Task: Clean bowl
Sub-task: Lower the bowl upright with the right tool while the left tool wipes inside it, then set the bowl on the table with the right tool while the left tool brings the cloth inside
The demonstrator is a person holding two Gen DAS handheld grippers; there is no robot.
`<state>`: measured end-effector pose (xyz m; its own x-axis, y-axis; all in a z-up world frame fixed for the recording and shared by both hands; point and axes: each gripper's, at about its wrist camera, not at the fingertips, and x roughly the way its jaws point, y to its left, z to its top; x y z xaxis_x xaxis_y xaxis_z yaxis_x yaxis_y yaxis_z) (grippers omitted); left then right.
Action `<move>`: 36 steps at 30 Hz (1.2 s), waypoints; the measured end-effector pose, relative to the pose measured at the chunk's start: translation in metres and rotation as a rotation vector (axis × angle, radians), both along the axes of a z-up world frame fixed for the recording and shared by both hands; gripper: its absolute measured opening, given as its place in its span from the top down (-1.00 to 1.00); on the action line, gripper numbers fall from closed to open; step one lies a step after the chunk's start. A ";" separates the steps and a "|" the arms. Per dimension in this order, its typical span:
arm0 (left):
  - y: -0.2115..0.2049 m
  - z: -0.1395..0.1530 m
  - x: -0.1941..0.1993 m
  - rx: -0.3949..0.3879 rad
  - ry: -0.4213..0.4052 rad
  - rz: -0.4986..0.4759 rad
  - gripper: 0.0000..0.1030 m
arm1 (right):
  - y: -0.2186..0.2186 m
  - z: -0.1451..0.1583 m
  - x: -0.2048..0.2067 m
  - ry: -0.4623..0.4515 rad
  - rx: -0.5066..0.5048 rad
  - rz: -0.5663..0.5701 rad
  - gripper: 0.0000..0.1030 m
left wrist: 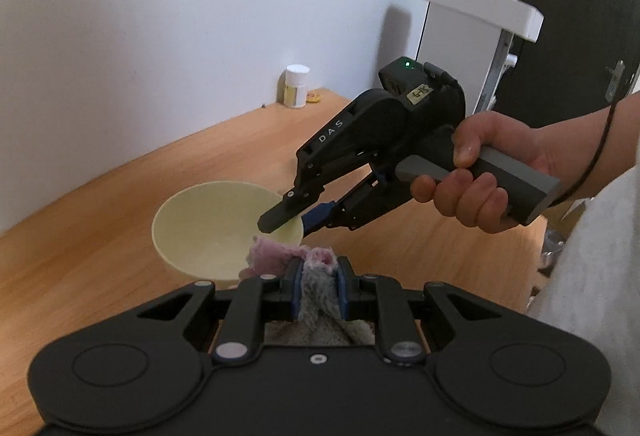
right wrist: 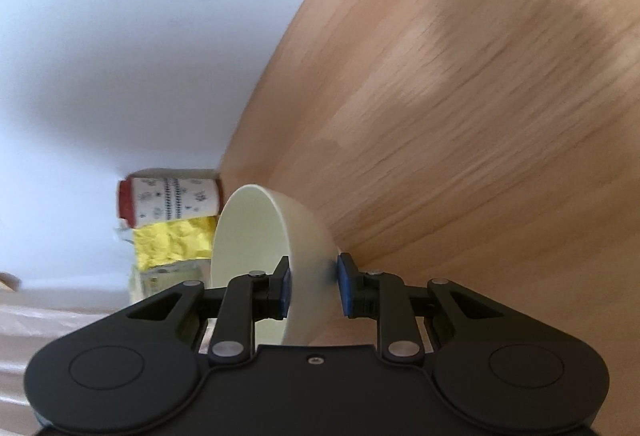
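While left gripper (left wrist: pixel 318 278) pinches cloth (left wrist: pixel 276 256) at lower centre, right gripper (right wrist: pixel 314 284) clamps bowl (right wrist: pixel 256 236) wall, one finger inside.

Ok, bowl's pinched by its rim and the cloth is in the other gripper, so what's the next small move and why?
Probably ease the left gripper forward so the cloth enters the bowl. The cloth sits at the near rim, seemingly not yet on the inner wall, and the right gripper is clamped on the rim, bracing the bowl above the table.
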<state>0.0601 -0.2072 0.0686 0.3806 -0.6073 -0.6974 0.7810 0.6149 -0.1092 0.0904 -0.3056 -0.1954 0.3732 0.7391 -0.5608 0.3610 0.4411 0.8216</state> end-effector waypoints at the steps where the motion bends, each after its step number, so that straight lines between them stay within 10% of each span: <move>1: -0.001 0.000 -0.001 0.003 -0.001 -0.003 0.68 | 0.001 -0.004 0.000 0.005 0.004 -0.002 0.53; 22: 0.026 0.029 0.009 -0.183 0.013 0.141 0.68 | 0.032 0.029 0.024 -0.046 -0.247 0.248 0.58; 36: 0.017 -0.001 0.051 -0.139 -0.014 0.300 0.68 | 0.094 0.050 0.060 -0.153 -0.633 0.552 0.09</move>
